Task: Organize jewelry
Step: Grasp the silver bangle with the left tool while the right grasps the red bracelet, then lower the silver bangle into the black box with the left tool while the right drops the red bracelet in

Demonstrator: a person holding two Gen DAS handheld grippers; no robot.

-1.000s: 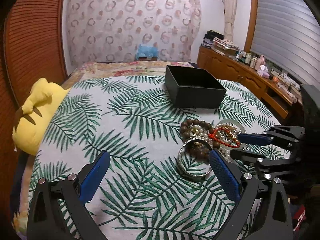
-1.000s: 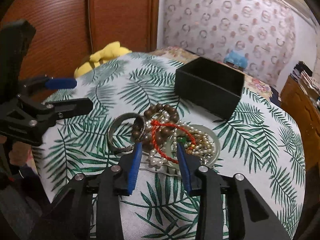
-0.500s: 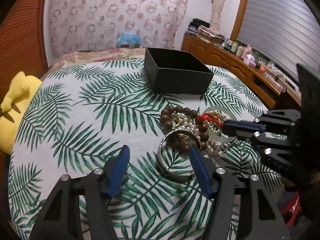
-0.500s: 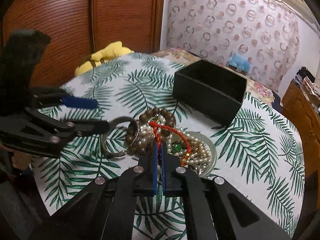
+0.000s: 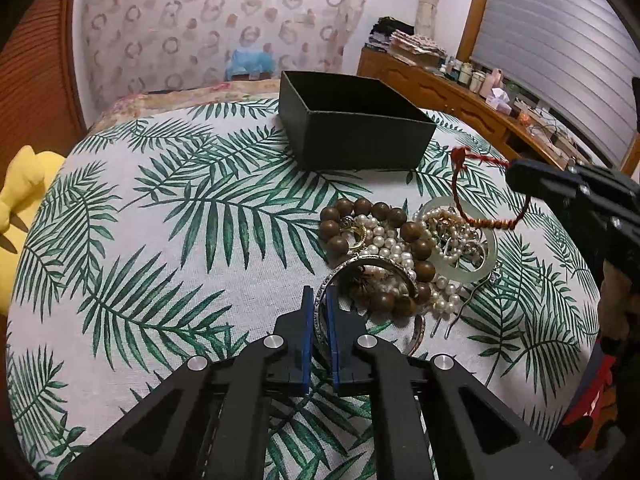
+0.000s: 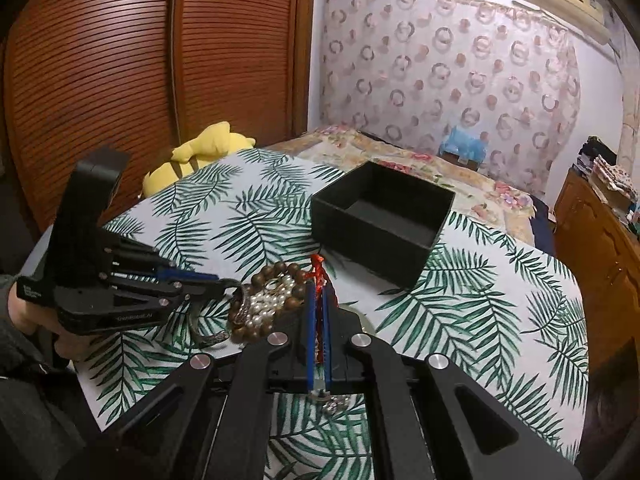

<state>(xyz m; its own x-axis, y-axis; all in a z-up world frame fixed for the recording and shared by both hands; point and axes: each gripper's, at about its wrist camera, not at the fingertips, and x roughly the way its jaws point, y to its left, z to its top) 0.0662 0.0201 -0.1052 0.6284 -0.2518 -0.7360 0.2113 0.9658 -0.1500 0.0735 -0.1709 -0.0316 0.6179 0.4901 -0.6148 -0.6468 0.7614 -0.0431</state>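
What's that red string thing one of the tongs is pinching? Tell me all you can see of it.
The red cord bracelet is a thin braided loop with a knotted tuft at one end and a denser woven stretch low on the loop. The right tongs are shut on it; it hangs partly lifted, its lower part draping over the pale green ring in the pile.

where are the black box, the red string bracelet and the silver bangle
black box (image 5: pixel 362 148), left wrist view, front wall
red string bracelet (image 5: pixel 496 223), left wrist view, knotted lower section
silver bangle (image 5: pixel 320 312), left wrist view, rim between the pads
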